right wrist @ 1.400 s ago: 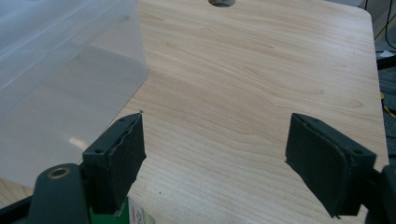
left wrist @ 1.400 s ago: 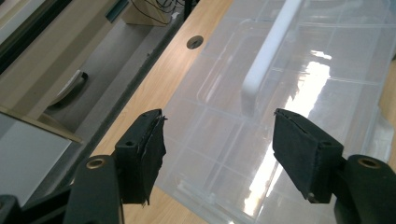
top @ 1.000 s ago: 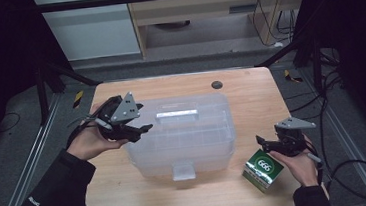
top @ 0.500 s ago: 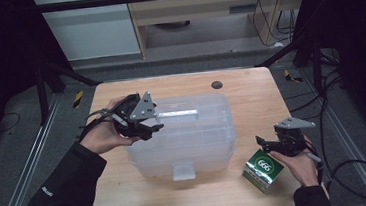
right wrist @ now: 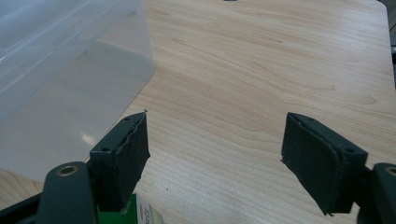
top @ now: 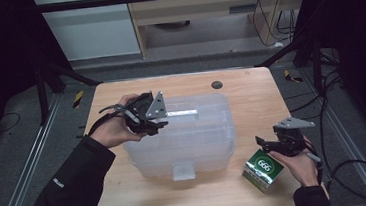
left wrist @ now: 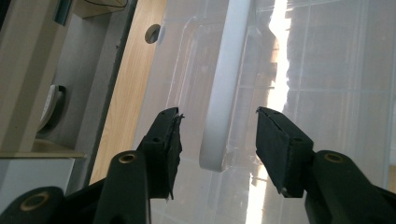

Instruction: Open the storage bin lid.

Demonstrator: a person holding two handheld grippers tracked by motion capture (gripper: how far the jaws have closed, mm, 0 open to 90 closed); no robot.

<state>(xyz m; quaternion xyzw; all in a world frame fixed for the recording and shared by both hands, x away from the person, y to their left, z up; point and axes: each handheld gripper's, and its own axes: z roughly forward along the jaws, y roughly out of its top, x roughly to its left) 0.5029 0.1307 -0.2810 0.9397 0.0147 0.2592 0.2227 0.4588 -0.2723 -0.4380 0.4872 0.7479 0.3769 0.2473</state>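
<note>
Since the earlier frames the left gripper [top: 160,125] has been travelling from the tabletop's left edge in over the clear, frosted plastic storage box [top: 194,142], and its jaws have just been closing. They are now straddling the box lid's white, smooth, rounded plastic handle [left wrist: 224,88], near its end, with a gap showing on each side: spread, pinching nothing yet, black pads [left wrist: 280,140] facing the handle. That narrowing suggests a grasp of the handle is about to land, likely to lift or steady the lid.

The right gripper [top: 267,146] is hovering near the table's front right corner, jaws spread wide above bare wood, with the glossy green and white carton marked 666 [top: 263,169] lying just beneath it; whether it is touching the carton cannot be told.

The box is sitting at the middle of the light, fine-grained wooden table [top: 251,97], its ribbed translucent lid catching a bright streak of light and a small grey latch [top: 183,171] facing the front edge. A small dark round disc [top: 216,84] is lying by the far edge.
</note>
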